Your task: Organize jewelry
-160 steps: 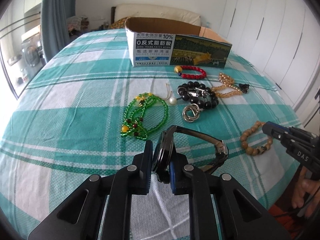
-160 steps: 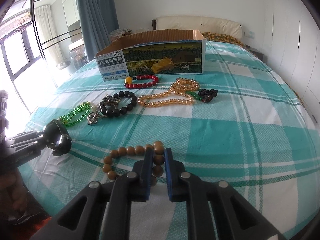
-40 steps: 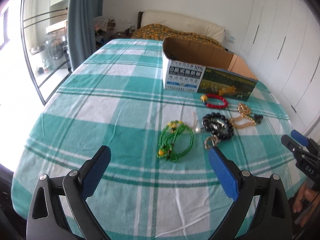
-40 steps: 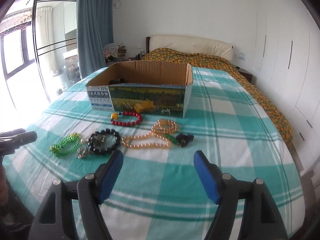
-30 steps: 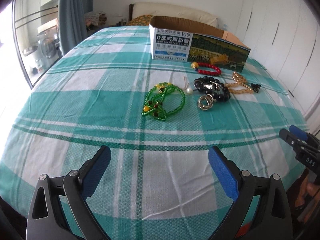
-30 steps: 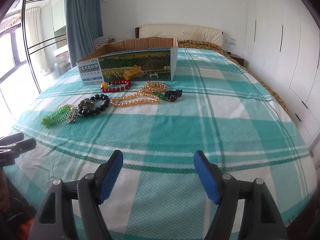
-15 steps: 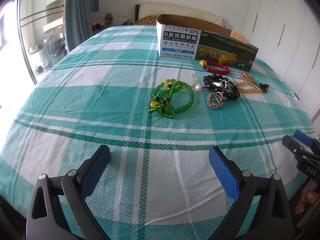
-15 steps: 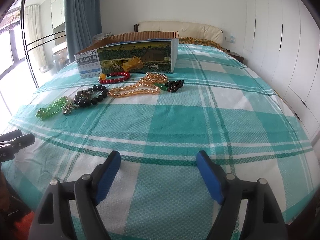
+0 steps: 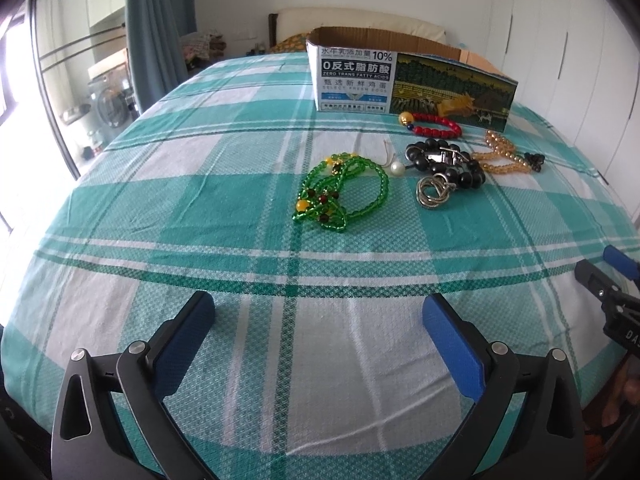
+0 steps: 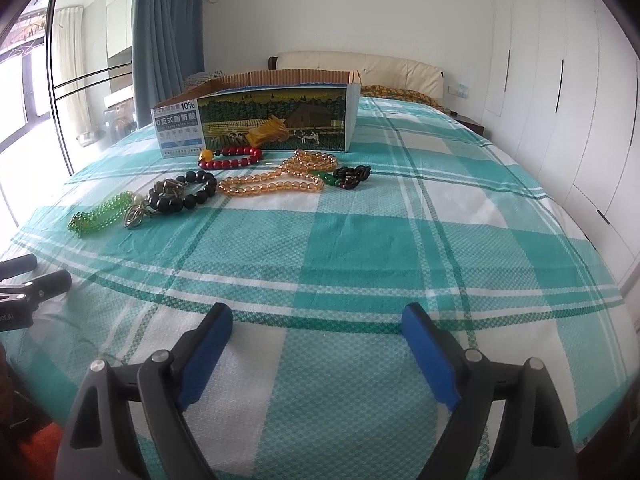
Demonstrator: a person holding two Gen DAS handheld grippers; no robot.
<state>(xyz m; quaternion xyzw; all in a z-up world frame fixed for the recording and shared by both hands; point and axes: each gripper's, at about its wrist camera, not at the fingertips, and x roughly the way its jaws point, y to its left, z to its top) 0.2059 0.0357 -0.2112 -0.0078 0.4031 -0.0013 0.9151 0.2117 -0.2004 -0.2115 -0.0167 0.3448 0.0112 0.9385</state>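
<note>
Lying on woven checked bedspread [image 9: 200,184]: glassy green beads [image 9: 340,196], glossy black beads [image 9: 444,162] (both claws empty, right gripper [image 10: 318,320] opening, left gripper [image 9: 318,312] agape).

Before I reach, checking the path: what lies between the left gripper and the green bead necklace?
Only bare checked bedspread between left gripper and green bead necklace, in the left wrist view.

Both grippers same build: left gripper [image 9: 318,320] and right gripper [image 10: 316,322] have black plastic arms w/ triangular cut-outs, silver round screws at the pivots, blue pads [image 9: 452,344] inside each finger. White lettering "DA.." on right gripper's side in left wrist view, partly cropped.
</note>
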